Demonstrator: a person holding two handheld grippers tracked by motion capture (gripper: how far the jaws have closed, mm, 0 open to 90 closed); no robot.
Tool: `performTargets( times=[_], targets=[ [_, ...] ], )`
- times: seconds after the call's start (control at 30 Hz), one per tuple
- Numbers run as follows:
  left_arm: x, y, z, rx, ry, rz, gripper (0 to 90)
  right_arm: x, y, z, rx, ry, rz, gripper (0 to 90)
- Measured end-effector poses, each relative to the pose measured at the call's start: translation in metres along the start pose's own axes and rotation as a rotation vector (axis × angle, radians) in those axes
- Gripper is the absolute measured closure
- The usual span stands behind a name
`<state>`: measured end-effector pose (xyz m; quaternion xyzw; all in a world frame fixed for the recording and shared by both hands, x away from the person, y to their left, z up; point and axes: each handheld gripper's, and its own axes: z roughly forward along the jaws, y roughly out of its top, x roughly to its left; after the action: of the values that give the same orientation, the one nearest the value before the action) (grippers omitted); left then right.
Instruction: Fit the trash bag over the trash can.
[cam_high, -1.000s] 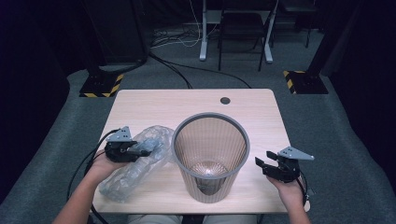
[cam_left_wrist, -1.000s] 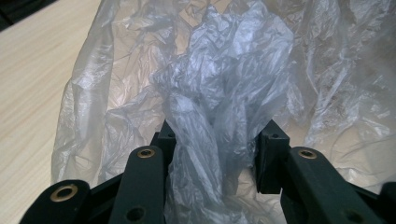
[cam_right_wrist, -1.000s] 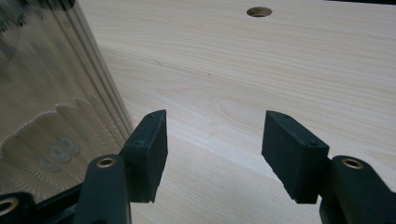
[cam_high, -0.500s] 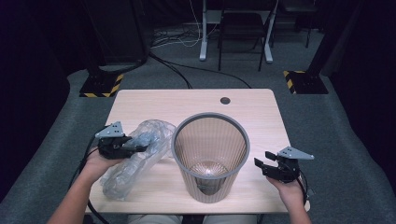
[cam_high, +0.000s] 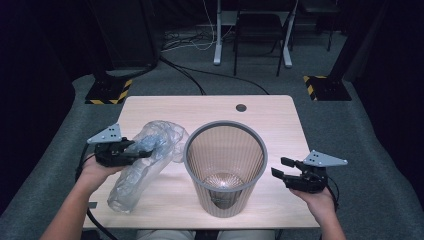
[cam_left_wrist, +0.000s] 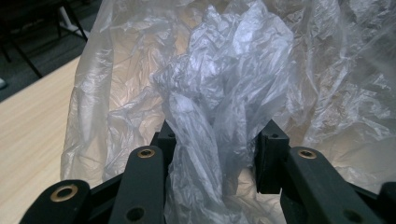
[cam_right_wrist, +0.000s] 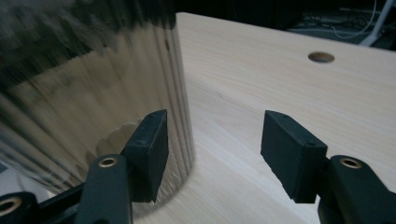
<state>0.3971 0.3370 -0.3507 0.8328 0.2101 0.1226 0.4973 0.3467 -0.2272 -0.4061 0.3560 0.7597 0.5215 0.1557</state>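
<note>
Pale wood counter (cam_high: 165, 107) carries a grey ribbed bin (cam_high: 223, 167) standing upright at its middle. Just left of the bin, a crumpled clear plastic bag (cam_high: 145, 160) hangs from the left gripper (cam_high: 142, 152), fingers clamped on a bunched fold. The right gripper (cam_high: 280, 167) hovers beside the bin, fingers apart, holding nothing

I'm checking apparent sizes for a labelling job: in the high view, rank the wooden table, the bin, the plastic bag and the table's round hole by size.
1. Light wooden table
2. Grey ribbed translucent wastebasket
3. Crumpled clear plastic bag, held by the left gripper; it is nearly as large as the basket in that view
4. Small dark round cable hole
</note>
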Motion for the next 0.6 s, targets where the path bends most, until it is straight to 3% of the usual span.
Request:
performTargets(
  times=[0.1, 0.33, 0.6],
  targets=[
    [-0.001, 0.007, -0.010, -0.027, -0.009, 0.005, 62.6, 0.005, 0.010, -0.006, -0.002, 0.026, -0.024, 41.5],
    [-0.005, 0.024, -0.026, -0.057, -0.016, 0.031, 62.7, 0.014, 0.033, -0.016, 0.017, 0.035, -0.060, 40.0],
    [-0.011, 0.050, -0.039, -0.100, -0.017, 0.074, 62.8, 0.020, 0.055, -0.025, -0.046, 0.045, -0.061, 39.9]
  ],
)
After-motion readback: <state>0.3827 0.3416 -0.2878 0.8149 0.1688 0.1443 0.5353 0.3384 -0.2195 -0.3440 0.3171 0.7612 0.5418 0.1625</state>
